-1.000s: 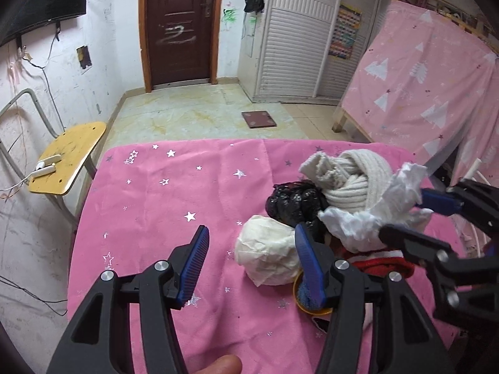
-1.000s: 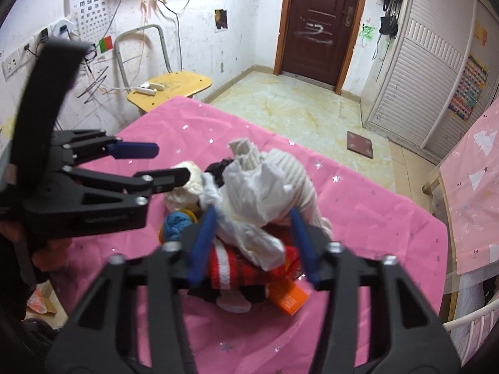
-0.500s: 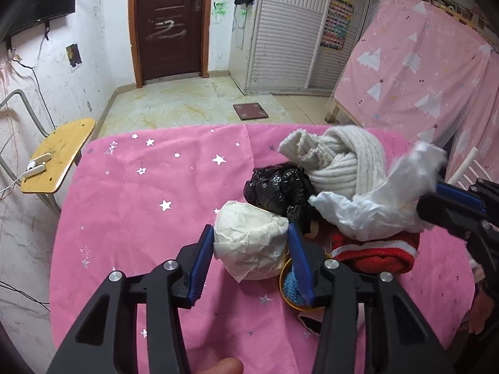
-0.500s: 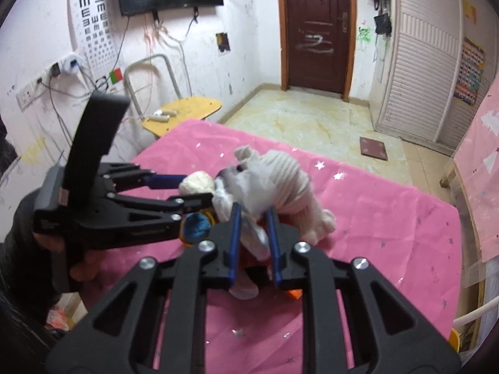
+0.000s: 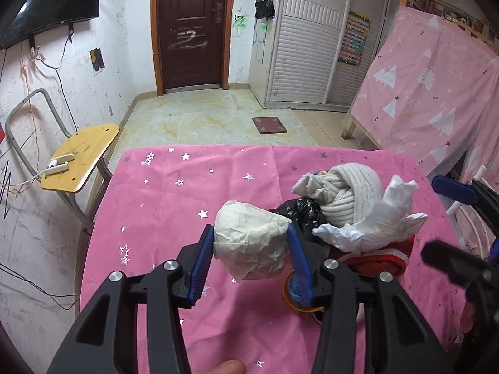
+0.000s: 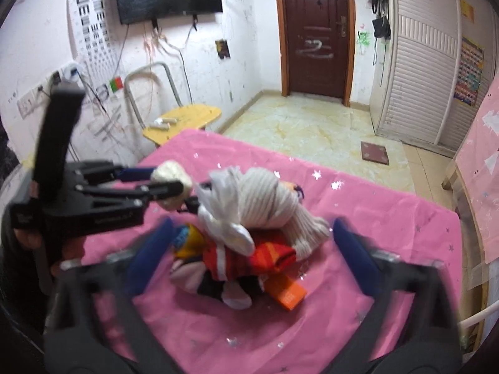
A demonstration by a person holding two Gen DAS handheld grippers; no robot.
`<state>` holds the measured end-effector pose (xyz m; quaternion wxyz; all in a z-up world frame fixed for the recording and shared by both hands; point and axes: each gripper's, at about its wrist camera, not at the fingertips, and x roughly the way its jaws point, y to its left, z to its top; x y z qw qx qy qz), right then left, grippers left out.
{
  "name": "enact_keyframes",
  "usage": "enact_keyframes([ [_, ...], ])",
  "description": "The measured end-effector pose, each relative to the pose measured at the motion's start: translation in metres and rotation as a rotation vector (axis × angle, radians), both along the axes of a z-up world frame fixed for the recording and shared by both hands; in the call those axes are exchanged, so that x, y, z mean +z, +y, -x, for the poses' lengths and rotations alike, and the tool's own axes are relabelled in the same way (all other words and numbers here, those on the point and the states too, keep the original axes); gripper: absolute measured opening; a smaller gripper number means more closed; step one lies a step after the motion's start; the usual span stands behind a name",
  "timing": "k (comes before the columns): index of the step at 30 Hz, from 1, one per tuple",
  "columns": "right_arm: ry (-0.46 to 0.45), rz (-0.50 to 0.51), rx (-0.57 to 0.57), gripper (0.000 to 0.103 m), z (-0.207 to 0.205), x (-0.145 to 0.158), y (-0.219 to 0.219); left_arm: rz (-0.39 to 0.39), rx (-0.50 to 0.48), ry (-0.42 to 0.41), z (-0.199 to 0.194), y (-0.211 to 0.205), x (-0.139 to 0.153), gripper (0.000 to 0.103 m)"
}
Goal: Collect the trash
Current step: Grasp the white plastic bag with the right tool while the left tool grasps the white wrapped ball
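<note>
My left gripper (image 5: 251,257) is shut on a crumpled cream paper ball (image 5: 249,243) and holds it above the pink starred tablecloth (image 5: 174,205); the ball shows in the right wrist view (image 6: 173,184) too. A crumpled white plastic wrapper (image 5: 374,230) lies on a pile beside a black plastic bag (image 5: 299,212). My right gripper (image 6: 249,249) is open wide, blurred, with nothing between its jaws, above the wrapper (image 6: 224,221).
The pile holds a cream knitted garment (image 6: 268,202), red cloth (image 6: 249,258), an orange box (image 6: 288,296) and a yellow cup with blue cloth (image 5: 297,293). A yellow chair (image 5: 78,159) stands at the table's left. A small scale (image 5: 269,124) lies on the floor.
My left gripper closed on the paper ball and lifted it. My right gripper, shut on the white wrapper half a second ago, opened wide and the wrapper stays on the pile.
</note>
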<state>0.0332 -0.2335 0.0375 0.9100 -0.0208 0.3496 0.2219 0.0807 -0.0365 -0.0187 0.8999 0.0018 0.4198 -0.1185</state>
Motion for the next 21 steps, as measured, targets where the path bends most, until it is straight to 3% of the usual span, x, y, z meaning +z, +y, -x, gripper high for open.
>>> enact_keyframes([
  [3, 0.001, 0.021, 0.018, 0.096, -0.001, -0.001, 0.007, 0.006, 0.023, -0.002, 0.001, 0.012, 0.001, 0.040],
  [7, 0.032, 0.061, 0.036, 0.064, -0.009, -0.009, 0.017, 0.016, 0.054, -0.012, 0.003, 0.025, 0.005, 0.040],
  [11, 0.079, 0.092, 0.043, 0.042, -0.018, -0.021, 0.024, 0.032, 0.069, -0.013, 0.004, 0.033, 0.008, 0.040],
  [12, 0.083, 0.095, 0.047, 0.026, -0.017, -0.023, 0.026, 0.033, 0.069, -0.015, 0.004, 0.033, 0.009, 0.040],
  [13, 0.086, 0.094, 0.056, 0.019, -0.017, -0.024, 0.027, 0.033, 0.069, -0.018, 0.004, 0.033, 0.010, 0.041],
  [21, 0.008, 0.065, 0.062, 0.014, -0.001, -0.004, 0.026, 0.040, 0.061, -0.058, 0.012, 0.027, 0.027, 0.041],
])
